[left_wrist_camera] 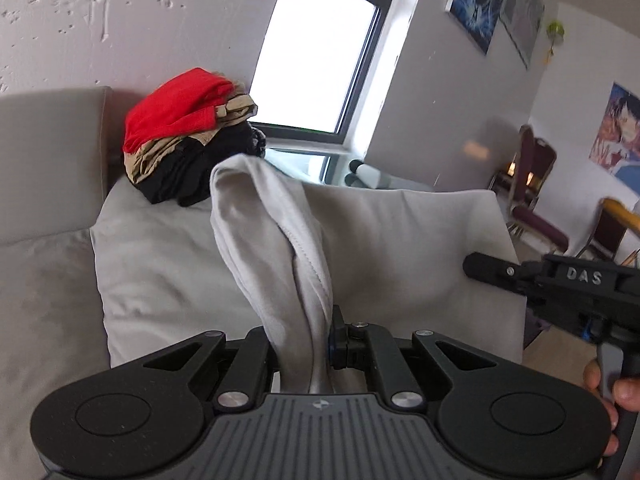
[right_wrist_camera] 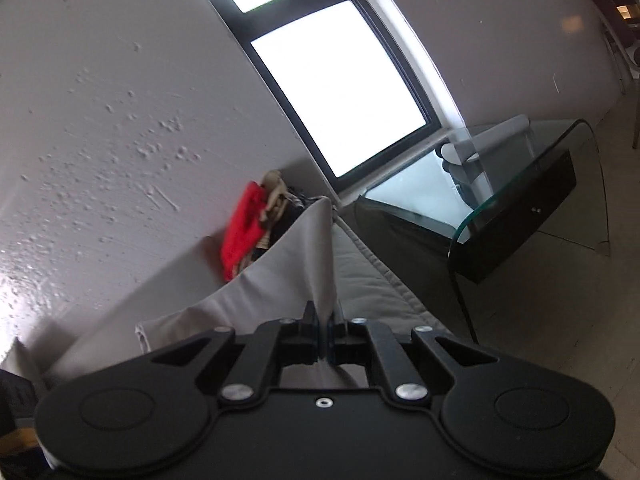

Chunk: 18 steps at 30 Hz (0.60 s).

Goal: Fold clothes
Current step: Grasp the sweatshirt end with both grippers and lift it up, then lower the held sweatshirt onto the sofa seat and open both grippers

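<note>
You hold the grey garment pinched in both the left gripper and the right gripper, raised over the sofa. On the sofa's far corner, below the window, sits a clothes pile; a glass table stands beyond the sofa.

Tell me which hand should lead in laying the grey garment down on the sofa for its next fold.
Probably left. The left gripper is shut on a bunched edge of the light grey cloth garment right over the grey sofa cushion. The right gripper, also shut on the garment, sits toward the sofa's outer edge.
</note>
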Each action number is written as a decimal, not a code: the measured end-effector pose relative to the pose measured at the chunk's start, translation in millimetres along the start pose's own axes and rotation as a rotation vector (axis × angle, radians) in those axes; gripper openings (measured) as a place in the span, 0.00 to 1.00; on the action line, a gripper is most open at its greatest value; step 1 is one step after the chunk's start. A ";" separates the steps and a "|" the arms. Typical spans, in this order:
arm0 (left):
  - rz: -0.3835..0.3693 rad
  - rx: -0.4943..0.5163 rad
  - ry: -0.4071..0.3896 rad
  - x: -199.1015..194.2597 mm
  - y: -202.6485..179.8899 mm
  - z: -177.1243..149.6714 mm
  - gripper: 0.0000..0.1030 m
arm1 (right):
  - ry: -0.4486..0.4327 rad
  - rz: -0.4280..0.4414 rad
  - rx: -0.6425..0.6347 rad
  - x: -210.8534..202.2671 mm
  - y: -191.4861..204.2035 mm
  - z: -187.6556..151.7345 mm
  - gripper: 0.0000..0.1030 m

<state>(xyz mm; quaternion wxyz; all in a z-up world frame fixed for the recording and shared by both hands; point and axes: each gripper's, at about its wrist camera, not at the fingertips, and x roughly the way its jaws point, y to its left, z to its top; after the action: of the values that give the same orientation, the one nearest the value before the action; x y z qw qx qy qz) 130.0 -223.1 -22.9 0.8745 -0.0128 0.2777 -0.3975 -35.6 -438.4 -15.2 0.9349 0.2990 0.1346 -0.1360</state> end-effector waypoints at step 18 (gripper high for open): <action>0.134 -0.089 0.116 19.8 56.9 -1.7 0.25 | 0.105 -0.194 -0.170 25.7 -3.3 -16.2 0.41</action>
<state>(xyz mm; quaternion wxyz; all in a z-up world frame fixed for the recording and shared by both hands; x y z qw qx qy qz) 178.8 -197.7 -47.6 0.8802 -0.0100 0.3453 -0.3256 -15.7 -435.9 -38.2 0.9309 0.2111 0.2226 -0.1981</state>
